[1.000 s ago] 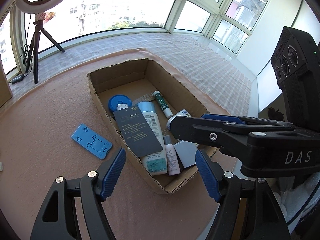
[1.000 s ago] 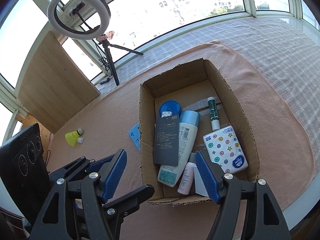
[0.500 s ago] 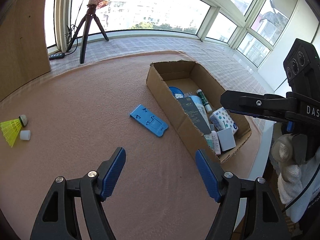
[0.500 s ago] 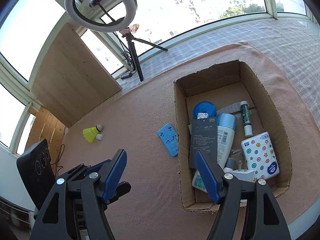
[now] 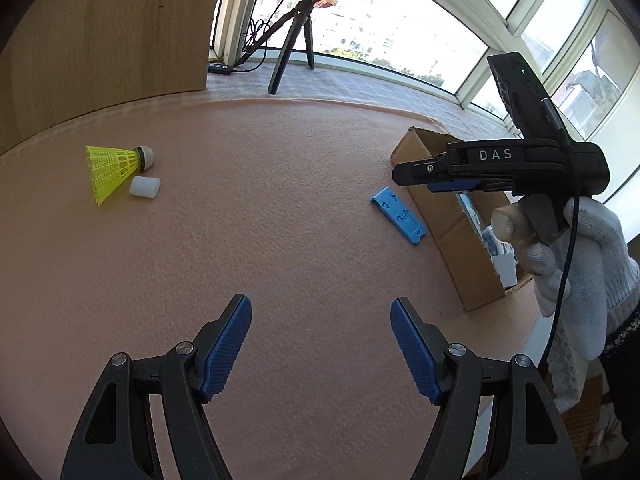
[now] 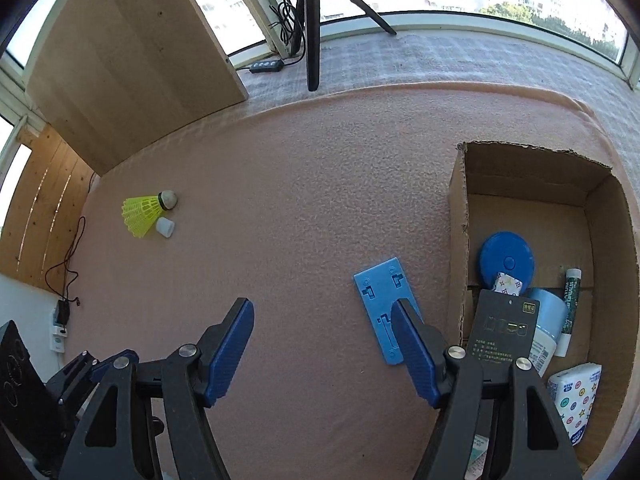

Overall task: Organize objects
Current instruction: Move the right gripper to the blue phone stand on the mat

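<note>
A cardboard box [image 6: 458, 216] [image 5: 440, 220] sits at the right on the pink mat, holding a blue round lid [image 6: 507, 263], a dark card [image 6: 502, 334], tubes and a dotted tissue pack [image 6: 574, 402]. A blue plastic stand [image 6: 384, 300] [image 5: 398, 216] lies flat just left of the box. Far left lie a yellow shuttlecock [image 6: 146, 212] [image 5: 114, 166] and a small white cap [image 6: 165, 227] [image 5: 145, 188]. My left gripper [image 5: 320, 348] is open over bare mat. My right gripper [image 6: 322, 340] is open, its right finger over the stand's near end; it also shows in the left wrist view [image 5: 436, 174], held by a gloved hand [image 5: 576, 256].
A wooden panel [image 6: 132, 52] stands at the back left. A tripod [image 6: 314, 20] with a ring light and a power strip [image 6: 267, 66] sit by the windows. Cables [image 6: 66, 264] trail off the mat's left edge. The mat's front edge lies close behind the box.
Both grippers swung left, away from above the box toward the open mat. The shuttlecock and cap came into view. Both jaws kept the same width.
</note>
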A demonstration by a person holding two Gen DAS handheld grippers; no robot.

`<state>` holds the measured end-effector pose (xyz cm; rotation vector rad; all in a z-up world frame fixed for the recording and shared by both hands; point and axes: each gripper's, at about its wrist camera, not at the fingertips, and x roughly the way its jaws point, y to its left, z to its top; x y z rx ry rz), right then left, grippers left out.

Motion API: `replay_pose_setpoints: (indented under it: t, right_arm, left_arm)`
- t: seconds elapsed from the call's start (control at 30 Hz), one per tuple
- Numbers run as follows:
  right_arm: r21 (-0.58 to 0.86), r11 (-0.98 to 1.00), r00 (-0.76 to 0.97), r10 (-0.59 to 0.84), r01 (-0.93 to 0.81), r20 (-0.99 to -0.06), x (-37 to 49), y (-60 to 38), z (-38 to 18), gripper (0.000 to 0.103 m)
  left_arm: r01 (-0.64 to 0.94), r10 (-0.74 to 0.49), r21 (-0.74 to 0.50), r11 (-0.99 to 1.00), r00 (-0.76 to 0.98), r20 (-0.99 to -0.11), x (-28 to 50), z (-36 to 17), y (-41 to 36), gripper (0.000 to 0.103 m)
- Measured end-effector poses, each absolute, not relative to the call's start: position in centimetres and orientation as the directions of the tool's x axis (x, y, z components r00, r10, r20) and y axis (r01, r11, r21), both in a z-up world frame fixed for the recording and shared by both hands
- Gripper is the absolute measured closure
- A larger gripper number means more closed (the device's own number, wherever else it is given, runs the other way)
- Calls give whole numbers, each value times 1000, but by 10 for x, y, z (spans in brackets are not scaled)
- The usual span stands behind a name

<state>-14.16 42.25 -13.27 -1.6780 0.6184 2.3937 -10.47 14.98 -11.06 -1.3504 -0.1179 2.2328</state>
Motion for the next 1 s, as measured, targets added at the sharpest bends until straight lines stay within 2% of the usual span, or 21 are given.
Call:
replay_pose_setpoints:
  t: [0.3, 0.53, 0.67, 0.8, 1.0]
  right_arm:
    - [80, -931, -221, 1, -356, -975, -178, 417, -171, 36]
    - [-53, -931, -181, 126, -360, -975, -193, 416, -179, 36]
    - [-107, -943, -120, 152, -316, -981, -201, 408, -188, 35]
    - [-131, -951, -66, 155, -280, -986, -204, 404, -194, 34]
    - [-64, -970, -34, 74, -233, -997, -199, 399, -192, 34]
  left_arm:
    - [-330, 474, -362, -872, -377, -796, -106, -116, 106, 28]
    - [-335, 483, -371, -866, -369, -794, -110, -117, 100, 28]
    - [-351, 491, -371, -860, -366, -791, -111, -116, 102, 28]
    - [-359, 496, -372, -856, -365, -788, -110, -114, 101, 28]
    - [-355, 499, -378, -855, -366, -786, -112, -116, 93, 28]
